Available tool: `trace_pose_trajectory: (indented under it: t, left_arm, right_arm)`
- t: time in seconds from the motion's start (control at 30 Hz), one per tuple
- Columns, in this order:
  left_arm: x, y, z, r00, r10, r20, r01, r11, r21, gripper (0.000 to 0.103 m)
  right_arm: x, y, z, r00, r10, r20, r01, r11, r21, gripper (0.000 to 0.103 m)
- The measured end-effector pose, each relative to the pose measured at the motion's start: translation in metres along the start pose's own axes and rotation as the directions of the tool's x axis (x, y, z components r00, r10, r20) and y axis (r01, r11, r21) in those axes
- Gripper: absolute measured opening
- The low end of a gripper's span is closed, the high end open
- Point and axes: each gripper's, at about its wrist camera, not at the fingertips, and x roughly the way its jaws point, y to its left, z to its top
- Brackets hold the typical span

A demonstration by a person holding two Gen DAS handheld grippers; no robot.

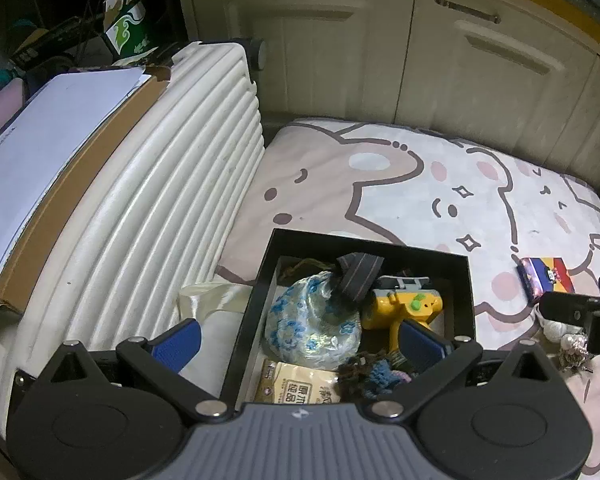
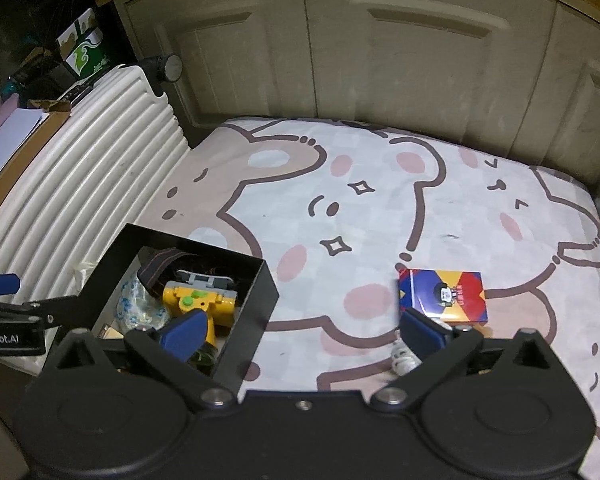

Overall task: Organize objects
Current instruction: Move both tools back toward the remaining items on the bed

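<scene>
A black open box (image 1: 469, 300) (image 2: 256, 304) sits on the bed by the white suitcase. It holds a yellow toy (image 1: 404, 308) (image 2: 198, 300), a blue-flowered plastic bag (image 1: 312, 320), a striped band (image 1: 356, 276), a snack packet (image 1: 300, 386) and knitted bits (image 1: 374, 372). My left gripper (image 1: 300, 340) is open and empty, hovering over the box. My right gripper (image 2: 302, 330) is open and empty, between the box and a colourful card box (image 2: 442, 296) (image 1: 546, 278). A small white figure (image 2: 404, 358) lies under the right finger.
A ribbed white suitcase (image 1: 160, 208) (image 2: 88, 152) stands left, with a cardboard box and papers (image 1: 48, 144) on it. Cream cupboard doors (image 2: 340, 48) back the bed. The cartoon-print bedsheet (image 2: 380, 208) spreads right. Small trinkets (image 1: 572, 344) lie by the right gripper.
</scene>
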Motion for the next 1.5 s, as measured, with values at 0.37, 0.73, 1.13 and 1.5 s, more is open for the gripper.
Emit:
trace_pose_trajectory:
  t: [0.37,0.73,1.13,1.5]
  left_arm:
    - [0.005,-0.029,0.004,1.0,-0.028,-0.004,0.028,0.999,0.021,0.103]
    - [0.011,-0.073,0.01,0.998,-0.067,0.003,0.066,0.996,0.064,0.103]
    - [0.015,-0.121,0.011,0.993,-0.119,0.0,0.118,0.983,0.138,0.103]
    - [0.022,-0.145,0.013,0.983,-0.181,-0.028,0.184,0.973,0.142,0.103]
  right_arm:
    - [-0.007,-0.032,-0.004,0.999,-0.035,0.012,0.034,0.999,0.023,0.103]
    - [-0.02,-0.083,-0.016,0.996,-0.089,0.023,0.087,0.993,0.085,0.103]
    - [-0.028,-0.134,-0.029,0.992,-0.122,0.02,0.118,0.981,0.151,0.103]
    - [-0.016,-0.157,-0.044,0.998,-0.059,-0.027,0.064,0.979,0.196,0.103]
